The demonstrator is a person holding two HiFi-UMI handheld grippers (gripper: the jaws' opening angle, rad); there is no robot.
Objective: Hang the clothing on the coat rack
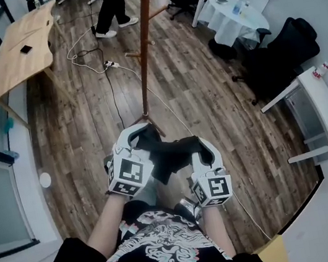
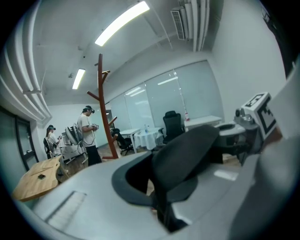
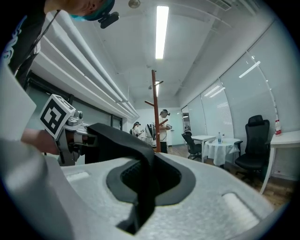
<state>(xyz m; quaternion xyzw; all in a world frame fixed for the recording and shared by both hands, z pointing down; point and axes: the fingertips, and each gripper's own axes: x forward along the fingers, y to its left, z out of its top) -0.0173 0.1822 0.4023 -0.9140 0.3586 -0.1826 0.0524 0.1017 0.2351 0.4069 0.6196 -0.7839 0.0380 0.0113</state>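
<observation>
**Hazard 1, slippage.** Each tool pinches only a narrow fold of the black clothing (image 1: pixel 168 155), which hangs bunched between them. Any pull apart may strip the fabric from one pair of jaws.

**Hazard 2, missed peg.** No collar or loop is presented (the garment's shape cannot be made out). The cloth may therefore slide off a peg of the coat rack (image 1: pixel 143 43) instead of catching.

**Hazard 3, snag.** A cable (image 1: pixel 110 86) lies on the floor near the rack's base and may catch a foot on approach.

**Pose.** The left gripper (image 1: pixel 135 140) has its jaws drawn narrow and clamped on the clothing, and it points slightly below level toward the rack. The right gripper (image 1: pixel 197 149) is likewise clamped on the clothing and points about level. Both hands sit in front of the torso, side by side and near each other, with the marker cubes uppermost. The rack stands well apart, ahead of both grippers.
</observation>
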